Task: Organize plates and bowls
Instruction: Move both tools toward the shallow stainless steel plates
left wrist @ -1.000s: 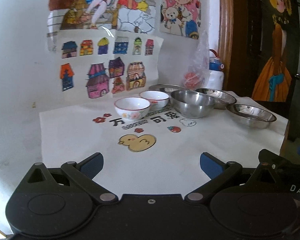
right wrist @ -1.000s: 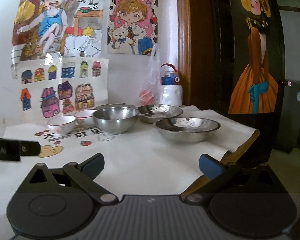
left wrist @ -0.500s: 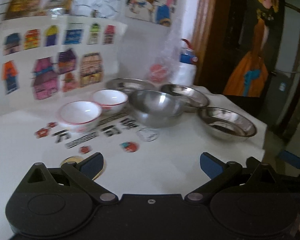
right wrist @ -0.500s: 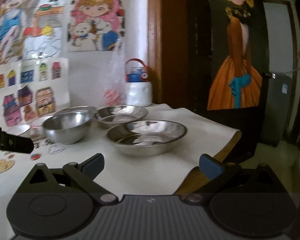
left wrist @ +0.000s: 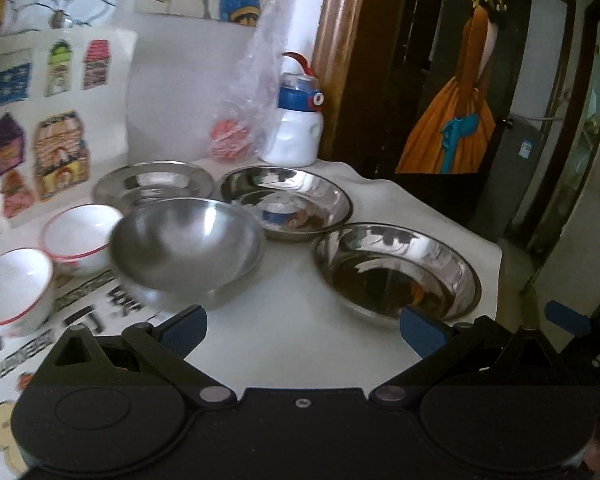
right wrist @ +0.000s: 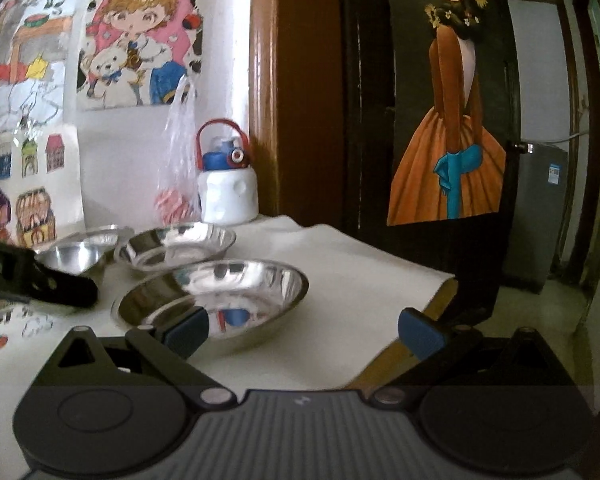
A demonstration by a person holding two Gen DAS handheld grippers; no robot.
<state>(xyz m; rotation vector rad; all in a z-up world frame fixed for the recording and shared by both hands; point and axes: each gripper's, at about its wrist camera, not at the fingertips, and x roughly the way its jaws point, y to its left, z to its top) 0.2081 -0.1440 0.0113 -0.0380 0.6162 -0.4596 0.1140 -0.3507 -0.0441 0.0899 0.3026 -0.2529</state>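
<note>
On the white tablecloth, the left wrist view shows a deep steel bowl [left wrist: 186, 246], two white red-rimmed bowls [left wrist: 14, 290] [left wrist: 80, 236], and three shallow steel plates: a near right one [left wrist: 396, 270], a middle one [left wrist: 286, 200], a far left one [left wrist: 152, 180]. My left gripper [left wrist: 302, 330] hovers open and empty between the steel bowl and the near plate. My right gripper [right wrist: 302, 330] is open and empty, its left finger in front of the near steel plate [right wrist: 212, 296]. The middle plate [right wrist: 176, 244] lies behind it.
A white bottle with a blue lid [left wrist: 294, 128] and a plastic bag [left wrist: 244, 120] stand against the back wall. The table's right edge [right wrist: 412, 332] drops off beside a dark door with a painted figure [right wrist: 448, 120]. The left gripper's body [right wrist: 28, 280] reaches in from the left.
Both grippers have swung right and moved closer to the steel dishes. The near steel plate now sits larger and lower in both views. Both stay open.
</note>
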